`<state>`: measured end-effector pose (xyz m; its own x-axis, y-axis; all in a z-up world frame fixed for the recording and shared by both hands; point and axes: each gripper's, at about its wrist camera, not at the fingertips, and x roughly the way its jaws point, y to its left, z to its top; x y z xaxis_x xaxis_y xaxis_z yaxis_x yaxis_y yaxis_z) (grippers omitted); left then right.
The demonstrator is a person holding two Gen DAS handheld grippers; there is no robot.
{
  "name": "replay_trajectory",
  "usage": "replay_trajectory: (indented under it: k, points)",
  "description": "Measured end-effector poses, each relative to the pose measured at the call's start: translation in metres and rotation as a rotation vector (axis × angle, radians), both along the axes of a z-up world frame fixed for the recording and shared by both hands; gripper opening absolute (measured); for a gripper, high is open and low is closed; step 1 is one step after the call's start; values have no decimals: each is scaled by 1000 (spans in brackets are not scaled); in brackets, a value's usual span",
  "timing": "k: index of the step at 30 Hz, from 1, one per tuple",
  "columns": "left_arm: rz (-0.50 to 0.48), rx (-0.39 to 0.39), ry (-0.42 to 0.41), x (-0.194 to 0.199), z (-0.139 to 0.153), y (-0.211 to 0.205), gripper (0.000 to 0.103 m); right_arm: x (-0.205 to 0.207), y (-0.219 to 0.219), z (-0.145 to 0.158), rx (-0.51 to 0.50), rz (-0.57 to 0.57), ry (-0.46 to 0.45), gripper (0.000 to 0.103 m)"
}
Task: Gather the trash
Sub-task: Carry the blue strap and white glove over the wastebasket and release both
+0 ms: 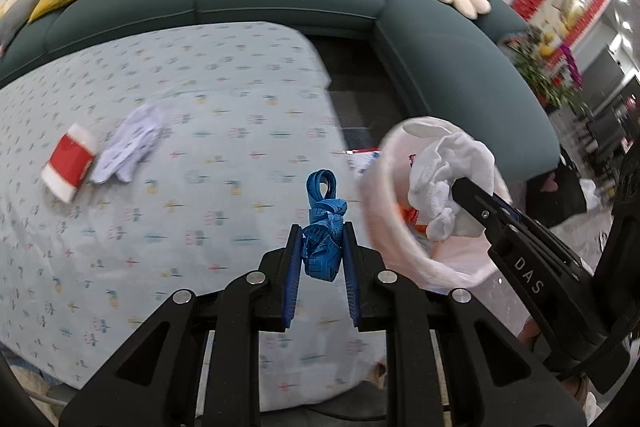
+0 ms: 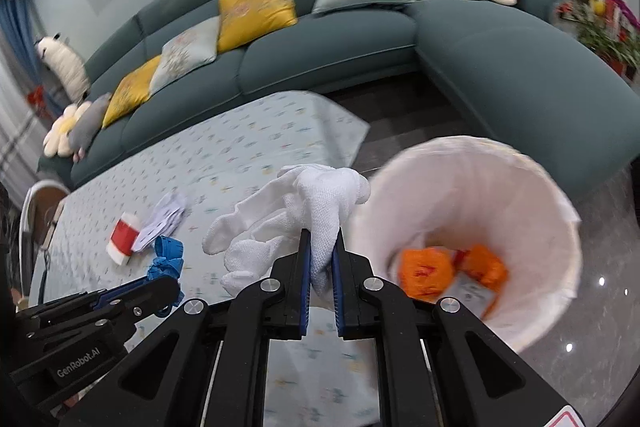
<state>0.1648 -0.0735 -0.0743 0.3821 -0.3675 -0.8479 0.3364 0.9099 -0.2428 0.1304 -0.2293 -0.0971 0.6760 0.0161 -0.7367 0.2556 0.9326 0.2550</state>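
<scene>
My left gripper (image 1: 322, 247) is shut on a crumpled blue tape measure (image 1: 323, 223) and holds it above the table; the tape also shows in the right wrist view (image 2: 166, 259). My right gripper (image 2: 320, 259) is shut on a white knit glove (image 2: 296, 219) and holds it beside the rim of the white-lined trash bin (image 2: 560, 211); the glove (image 1: 448, 175) hangs over the bin mouth (image 1: 384, 211) in the left wrist view. Orange wrappers (image 2: 428, 273) lie in the bin. A red and white pack (image 1: 70, 161) and a crumpled white paper (image 1: 130, 143) lie on the table.
The table wears a pale blue patterned cloth (image 1: 200, 99). A teal corner sofa (image 2: 500, 67) with yellow and grey cushions, flower pillows and a red plush toy stands behind it. The bin stands on the dark floor off the table's right edge.
</scene>
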Motion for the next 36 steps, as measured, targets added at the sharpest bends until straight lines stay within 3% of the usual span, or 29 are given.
replay_trajectory:
  k: [12, 25, 30, 36]
  points:
    - [-197, -44, -16, -22, 15, -93, 19, -48, -77, 1, -2, -148, -26, 9]
    - [-262, -36, 11, -16, 2, -148, 21, -62, -118, -9, 6, -221, -25, 10]
    - [-222, -38, 2, -11, 2, -147, 45, -57, -122, -11, 7, -221, -24, 10]
    - [-179, -22, -15, -5, 4, -135, 49, -51, -119, -10, 10, -205, -32, 15]
